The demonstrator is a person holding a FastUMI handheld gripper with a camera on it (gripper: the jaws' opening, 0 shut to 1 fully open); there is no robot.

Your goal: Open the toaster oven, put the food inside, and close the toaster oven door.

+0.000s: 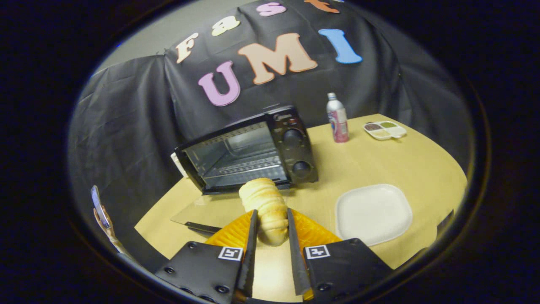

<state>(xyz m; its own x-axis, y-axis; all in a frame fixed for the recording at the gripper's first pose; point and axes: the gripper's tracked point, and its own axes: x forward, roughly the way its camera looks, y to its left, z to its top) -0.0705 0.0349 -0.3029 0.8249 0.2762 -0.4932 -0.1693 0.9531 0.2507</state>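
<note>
Two fingers of the gripper [271, 230] close on a ridged bread roll [268, 207], one pressing each side, so the roll is held between them and sticks out ahead of the tips. Far to the left, a hand [103, 219] holds up a phone [97, 206] beside the table [358, 164]. Beyond the roll sits the toaster oven [253, 150] — its glass door [211, 209] folded down flat on the tabletop, the wire rack visible inside, two knobs on its right panel. Right of the fingers lies a white square plate [373, 213]. Farther back stand a pink bottle [337, 119] and — near the table's far edge — a divided snack tray [384, 130].
</note>
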